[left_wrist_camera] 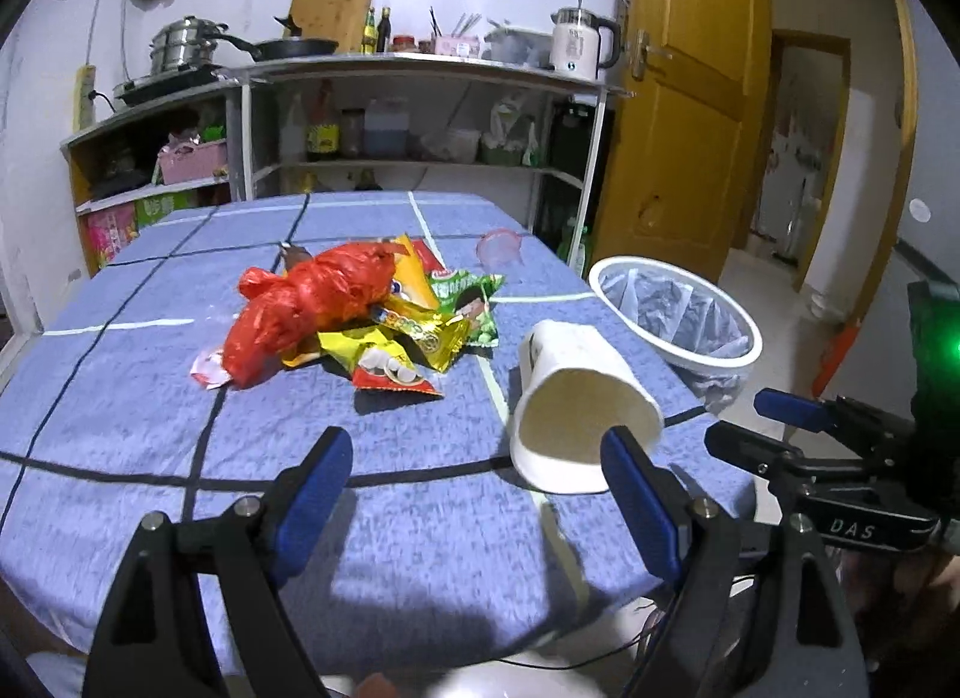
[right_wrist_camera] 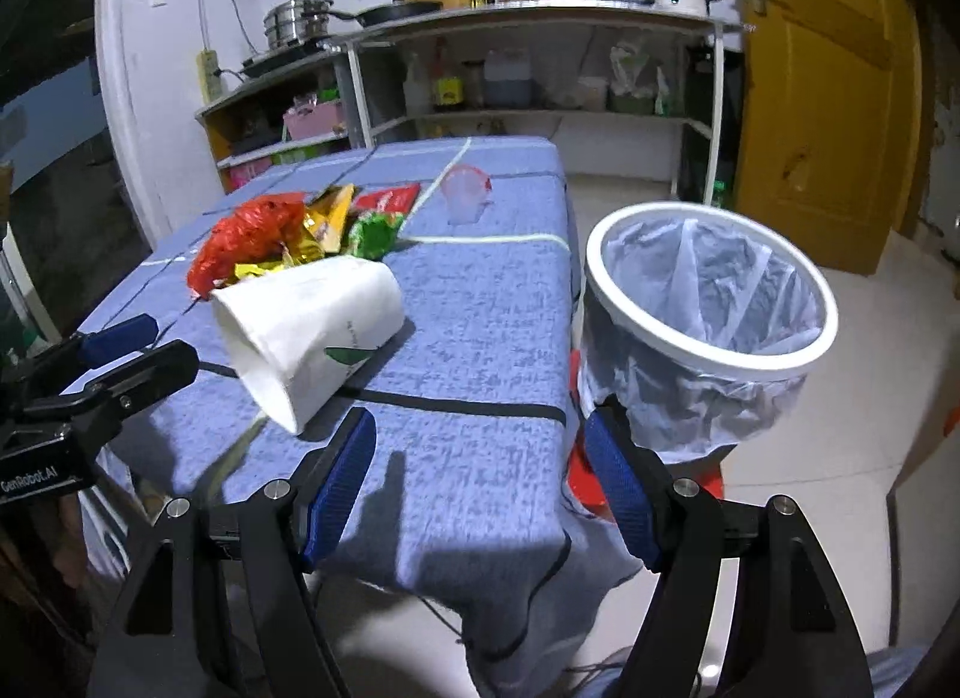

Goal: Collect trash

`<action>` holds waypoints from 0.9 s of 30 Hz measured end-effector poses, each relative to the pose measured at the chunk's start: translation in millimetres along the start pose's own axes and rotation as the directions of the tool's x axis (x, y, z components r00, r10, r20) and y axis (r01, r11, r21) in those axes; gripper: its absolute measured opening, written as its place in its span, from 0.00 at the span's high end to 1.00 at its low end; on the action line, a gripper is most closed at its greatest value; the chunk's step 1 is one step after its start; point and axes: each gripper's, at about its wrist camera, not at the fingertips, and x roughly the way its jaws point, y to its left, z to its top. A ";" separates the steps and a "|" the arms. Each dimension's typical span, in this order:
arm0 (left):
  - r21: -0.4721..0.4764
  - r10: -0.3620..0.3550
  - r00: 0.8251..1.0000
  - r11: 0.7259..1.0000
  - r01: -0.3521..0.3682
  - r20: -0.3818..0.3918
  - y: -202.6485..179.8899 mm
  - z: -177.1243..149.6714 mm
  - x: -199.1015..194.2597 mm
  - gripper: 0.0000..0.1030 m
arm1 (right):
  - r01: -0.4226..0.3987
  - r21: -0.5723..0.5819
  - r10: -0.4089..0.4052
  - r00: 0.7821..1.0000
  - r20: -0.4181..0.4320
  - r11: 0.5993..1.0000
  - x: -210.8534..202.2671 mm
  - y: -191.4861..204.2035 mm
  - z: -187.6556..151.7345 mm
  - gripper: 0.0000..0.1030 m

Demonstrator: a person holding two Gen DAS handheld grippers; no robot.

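A white paper cup (left_wrist_camera: 579, 404) lies on its side on the blue checked tablecloth (left_wrist_camera: 180, 428), mouth toward me; it also shows in the right wrist view (right_wrist_camera: 312, 326). A pile of trash lies behind it: a red plastic bag (left_wrist_camera: 306, 302) (right_wrist_camera: 252, 236), and yellow, green and red snack wrappers (left_wrist_camera: 420, 332) (right_wrist_camera: 360, 218). A clear pink plastic cup (left_wrist_camera: 499, 248) (right_wrist_camera: 465, 191) lies farther back. A white bin with a clear liner (left_wrist_camera: 678, 314) (right_wrist_camera: 714, 302) stands off the table's right edge. My left gripper (left_wrist_camera: 480, 494) is open, near the paper cup. My right gripper (right_wrist_camera: 480, 488) is open and empty at the table corner.
Metal shelves (left_wrist_camera: 420, 116) with pots, a pan, bottles and a white kettle (left_wrist_camera: 579, 44) stand behind the table. A yellow wooden door (left_wrist_camera: 684, 98) stands open at the right. A red stool (right_wrist_camera: 585, 482) holds the bin. The table edge is close below both grippers.
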 end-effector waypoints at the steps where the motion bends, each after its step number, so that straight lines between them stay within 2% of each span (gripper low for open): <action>1: -0.001 0.004 1.000 1.000 -0.004 0.010 -0.5 -0.7 -4.0 0.16 | 0.000 0.006 0.000 1.000 0.018 1.000 -6.2 0.3 -2.4 0.29; 4: -0.014 0.015 1.000 1.000 -0.015 0.027 -2.5 -3.4 -12.6 0.16 | 0.018 0.028 -0.019 0.999 0.049 0.999 -20.3 -0.1 -9.9 0.29; 18: -0.036 0.048 0.999 0.998 -0.048 0.013 -12.5 -16.8 -27.6 0.16 | 0.111 0.109 -0.120 0.989 0.083 0.988 -56.1 -15.3 -27.7 0.29; 27: -0.039 0.063 0.998 0.997 -0.062 0.024 -13.7 -17.0 -30.4 0.16 | 0.118 0.114 -0.127 0.989 0.081 0.986 -61.2 -18.2 -28.8 0.29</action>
